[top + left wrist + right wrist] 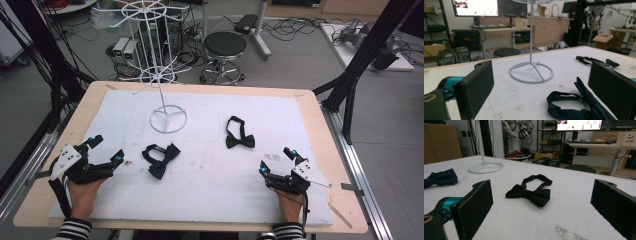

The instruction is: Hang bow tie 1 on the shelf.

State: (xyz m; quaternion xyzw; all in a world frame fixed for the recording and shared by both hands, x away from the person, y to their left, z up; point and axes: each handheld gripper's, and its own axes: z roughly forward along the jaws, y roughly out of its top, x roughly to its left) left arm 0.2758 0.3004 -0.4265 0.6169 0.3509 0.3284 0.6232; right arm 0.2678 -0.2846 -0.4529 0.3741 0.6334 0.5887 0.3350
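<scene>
Soft cloth, both bow ties (pixel 161 160) (pixel 238 134) near the table's (pixel 310 107) middle look light and floppy; best pinched at the knot. Left gripper (pixel 103 151) and right gripper (pixel 275 161) rest near the front corners, jaws apart, empty.

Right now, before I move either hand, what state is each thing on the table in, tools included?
Left tool: open, holding nothing, resting low at the mat's left edge.
Right tool: open, holding nothing, near the mat's right edge.
Dark blue bow tie: lying flat on the mat, strap looped, untouched.
Black bow tie: lying flat, strap looped, untouched.
White wire display stand: upright, nothing hanging on it.
</scene>
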